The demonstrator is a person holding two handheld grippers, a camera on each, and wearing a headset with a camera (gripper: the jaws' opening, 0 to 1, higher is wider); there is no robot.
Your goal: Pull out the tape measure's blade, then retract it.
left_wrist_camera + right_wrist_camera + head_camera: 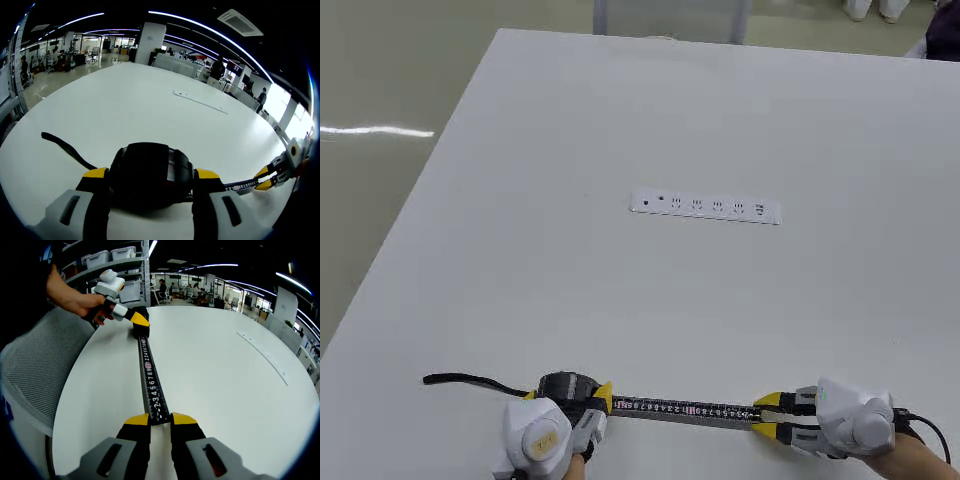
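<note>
Left gripper (150,175): clamped on tape measure (150,162), at tabletop's (620,120) near edge.
Right gripper (160,419): blade (149,375) tip pinched.
Power strip (705,207): well apart.

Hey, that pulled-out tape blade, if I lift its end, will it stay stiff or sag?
Probably fairly stiff over this span: the blade runs straight from the case to the right gripper. It looks thin, so pushing it endwise may buckle it. Released, it would likely spring back toward the case.

Black tape measure (569,389), blade (685,410) extended
</note>
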